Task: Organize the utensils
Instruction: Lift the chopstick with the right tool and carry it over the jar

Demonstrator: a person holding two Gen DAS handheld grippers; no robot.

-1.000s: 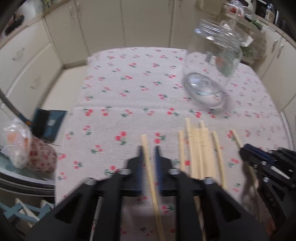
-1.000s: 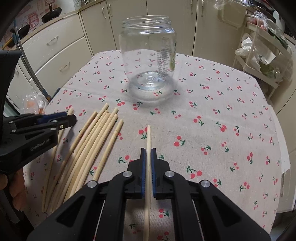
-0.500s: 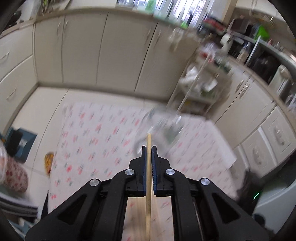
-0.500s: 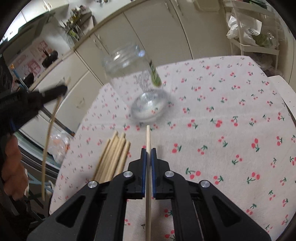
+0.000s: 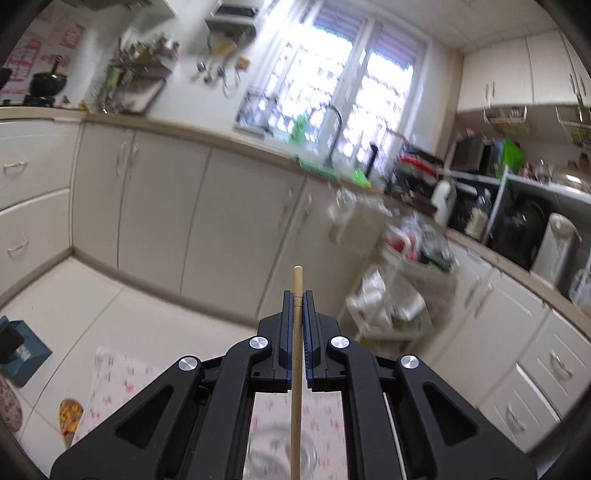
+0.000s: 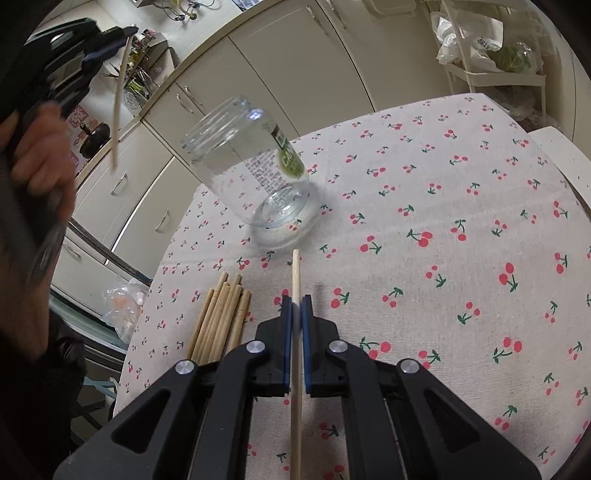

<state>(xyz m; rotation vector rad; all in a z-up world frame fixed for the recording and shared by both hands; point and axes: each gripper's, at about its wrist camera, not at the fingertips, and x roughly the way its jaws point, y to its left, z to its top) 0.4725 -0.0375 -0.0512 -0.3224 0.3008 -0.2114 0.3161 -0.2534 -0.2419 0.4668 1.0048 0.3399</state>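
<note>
My left gripper is shut on a wooden chopstick, raised high and pointing almost level at the kitchen cabinets. In the right wrist view that same left gripper shows at the upper left, its chopstick hanging down above the clear glass jar. The jar stands upright and open on the cherry-print tablecloth. My right gripper is shut on a second chopstick whose tip points toward the jar's base. A bundle of several chopsticks lies on the cloth to its left.
A person's hand holds the left gripper. White cabinets run along the far wall under a window. A wire rack with bags stands beyond the table's far right. A plastic bag lies off the table's left edge.
My left gripper closed on a chopstick and lifted it high off the table, tilting up from the cloth to the cabinets. My right gripper kept its chopstick and rolled somewhat.
</note>
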